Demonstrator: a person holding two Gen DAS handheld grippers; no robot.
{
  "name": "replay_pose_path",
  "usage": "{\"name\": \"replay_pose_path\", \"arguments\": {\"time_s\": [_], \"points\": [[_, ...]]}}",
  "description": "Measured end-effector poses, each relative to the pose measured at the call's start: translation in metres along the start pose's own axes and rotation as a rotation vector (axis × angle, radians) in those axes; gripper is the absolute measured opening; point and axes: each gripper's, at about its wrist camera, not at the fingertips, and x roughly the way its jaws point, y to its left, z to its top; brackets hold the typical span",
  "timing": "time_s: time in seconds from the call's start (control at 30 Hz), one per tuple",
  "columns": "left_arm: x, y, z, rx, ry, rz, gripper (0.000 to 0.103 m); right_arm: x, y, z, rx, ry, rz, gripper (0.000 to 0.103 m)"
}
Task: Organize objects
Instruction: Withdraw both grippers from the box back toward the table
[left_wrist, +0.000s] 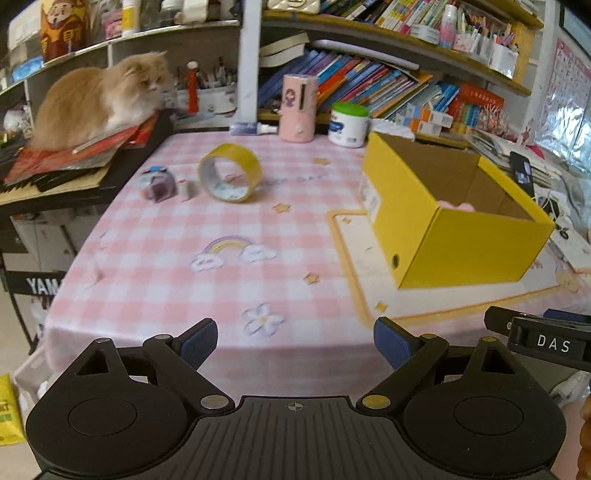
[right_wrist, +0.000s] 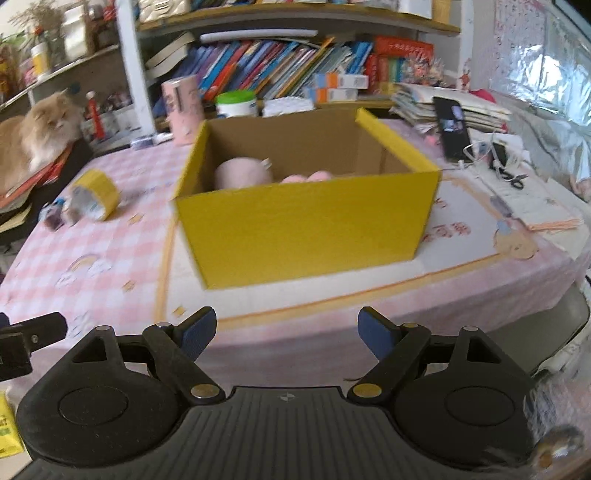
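Observation:
A yellow cardboard box (left_wrist: 461, 243) stands open on the pink checked tablecloth (left_wrist: 177, 236); in the right wrist view the box (right_wrist: 306, 229) holds a pink mug (right_wrist: 242, 175) and another pink thing (right_wrist: 310, 177). A yellow tape roll (left_wrist: 229, 172) stands on edge at the left of the table, with a small purple object (left_wrist: 157, 184) and a small white piece (left_wrist: 185, 189) beside it. The tape roll (right_wrist: 96, 195) also shows in the right wrist view. My left gripper (left_wrist: 295, 345) is open and empty before the table's front edge. My right gripper (right_wrist: 286, 334) is open and empty facing the box.
An orange cat (left_wrist: 99, 99) lies on books at the far left. A pink cylinder (left_wrist: 298, 108) and a white tub with green lid (left_wrist: 349, 125) stand at the back. Bookshelves fill the back wall. A phone (right_wrist: 452, 127), scissors (right_wrist: 513, 181) and papers lie at the right.

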Motion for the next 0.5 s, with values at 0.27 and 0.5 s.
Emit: {"name": "replay_pose_path", "arguments": {"time_s": [0.27, 0.5], "points": [[-0.022, 0.038, -0.018, -0.027, -0.002, 0.034, 0.094, -0.018, 0.047, -0.023, -0.048, 0.010, 0.064, 0.084], [-0.035, 0.065, -0.026, -0.050, -0.012, 0.063, 0.093, -0.030, 0.077, -0.033, -0.068, -0.008, 0.099, 0.085]]}}
